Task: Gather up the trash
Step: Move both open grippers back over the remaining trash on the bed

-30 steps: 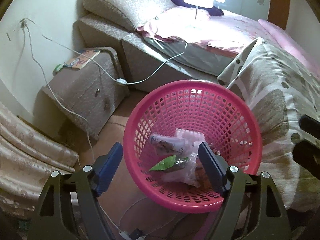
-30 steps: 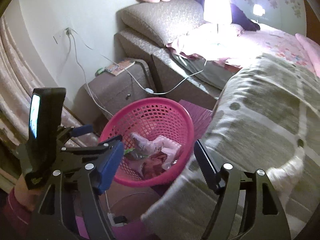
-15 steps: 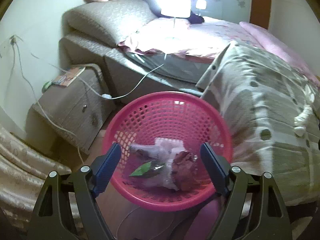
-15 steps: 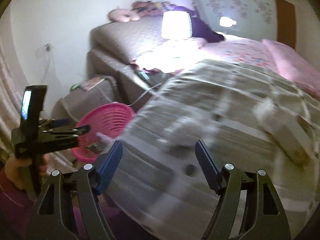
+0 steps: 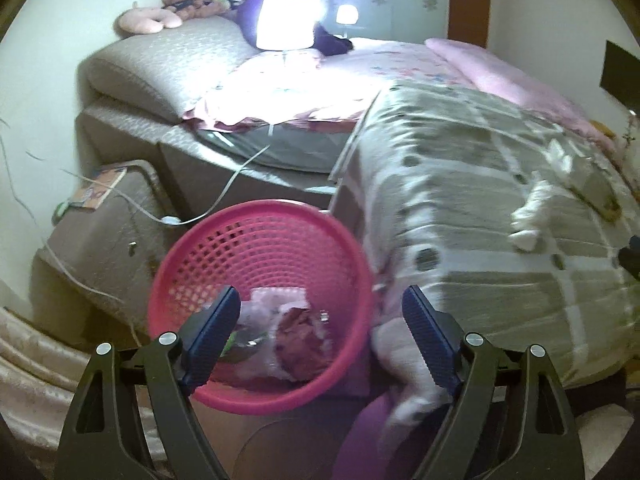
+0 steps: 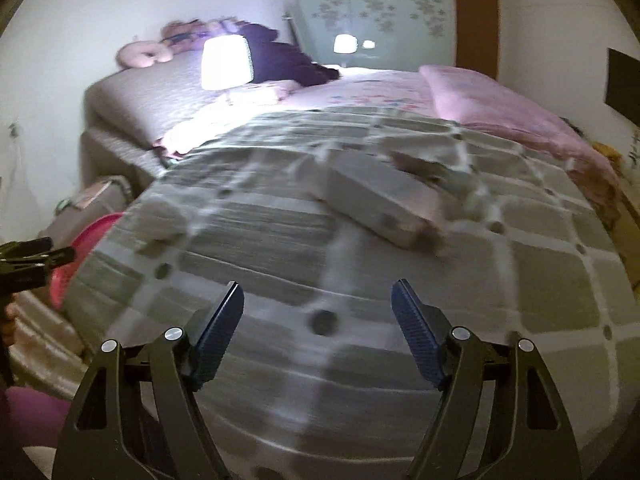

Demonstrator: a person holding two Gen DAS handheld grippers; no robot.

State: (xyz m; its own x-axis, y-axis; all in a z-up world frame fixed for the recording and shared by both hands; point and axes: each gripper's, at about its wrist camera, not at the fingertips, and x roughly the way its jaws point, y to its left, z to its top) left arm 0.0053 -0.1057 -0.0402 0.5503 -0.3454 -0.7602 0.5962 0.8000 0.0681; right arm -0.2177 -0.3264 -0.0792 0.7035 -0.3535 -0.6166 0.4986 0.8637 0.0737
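Observation:
A pink mesh basket (image 5: pixel 260 220) stands on the floor beside the bed, with crumpled wrappers and tissue (image 5: pixel 296 332) in its bottom. My left gripper (image 5: pixel 320 294) hangs open above its near rim, nothing between the fingers. On the checked quilt (image 6: pixel 280 240) lie a white crumpled tissue (image 5: pixel 528 216), a flat pale packet (image 6: pixel 376 196) and a brown wrapper (image 6: pixel 420 164), all blurred. My right gripper (image 6: pixel 318 288) hovers over the quilt short of the packet, its jaws opening and empty. The basket's edge (image 6: pixel 84 232) and my left gripper (image 6: pixel 36 260) show at the left of the right wrist view.
A padded nightstand (image 5: pixel 100 232) with a book and white cables stands left of the basket. A lit lamp (image 5: pixel 284 20), a large pillow (image 5: pixel 168 64), plush toys and a pink blanket (image 6: pixel 500 108) lie on the far bed. A purple object (image 5: pixel 368 432) sits by the basket.
My right gripper swung from the basket to over the quilt, bringing the packet into view. The left gripper drew back from the basket, which now sits lower and further left in its view.

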